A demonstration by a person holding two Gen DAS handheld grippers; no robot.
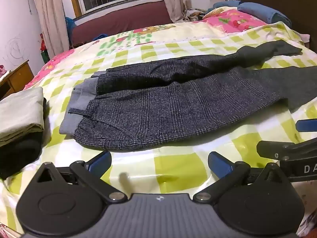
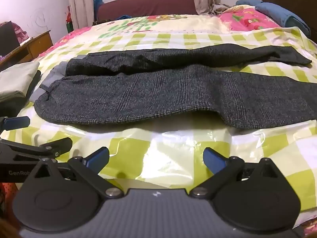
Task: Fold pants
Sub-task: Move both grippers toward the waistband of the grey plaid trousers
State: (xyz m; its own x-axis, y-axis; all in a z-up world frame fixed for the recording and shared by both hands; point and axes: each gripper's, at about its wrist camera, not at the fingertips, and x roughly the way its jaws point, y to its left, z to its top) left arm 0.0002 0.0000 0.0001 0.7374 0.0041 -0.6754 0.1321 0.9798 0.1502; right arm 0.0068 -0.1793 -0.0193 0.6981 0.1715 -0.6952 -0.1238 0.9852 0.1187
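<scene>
A pair of dark grey checked pants (image 1: 178,107) lay spread lengthwise across a bed covered with a glossy green-and-white checked sheet (image 1: 174,166), waistband to the left, legs running off to the right. The grey lining (image 1: 77,107) of the waistband showed at the left end.

The left wrist view took in the waist end most fully, along with a stack of folded clothes (image 1: 19,111), pale on top and black beneath, at the left edge of the bed, just beside the waistband. It cut off the near leg at the right border. The right wrist view showed more of both legs: the far leg (image 2: 237,56) tapered to its cuff on the sheet, and the near leg (image 2: 257,103) widened toward the right border, with a fold lifting its near edge off the sheet. Only a corner of the folded stack appeared there.

Each view also caught the other tool: the right tongs (image 1: 287,138) entered the left view from the right border, and the left tongs (image 2: 35,136) entered the right view from the left border.

Both tongs stood spread wide and held nothing. The left tongs (image 1: 159,163) hovered over bare sheet near the seat of the pants, not touching them. The right tongs (image 2: 156,157) hovered over bare sheet near the thigh of the near leg, likewise apart from the cloth. A window with curtains (image 1: 47,15) and a blue pillow (image 1: 263,12) lay beyond.
</scene>
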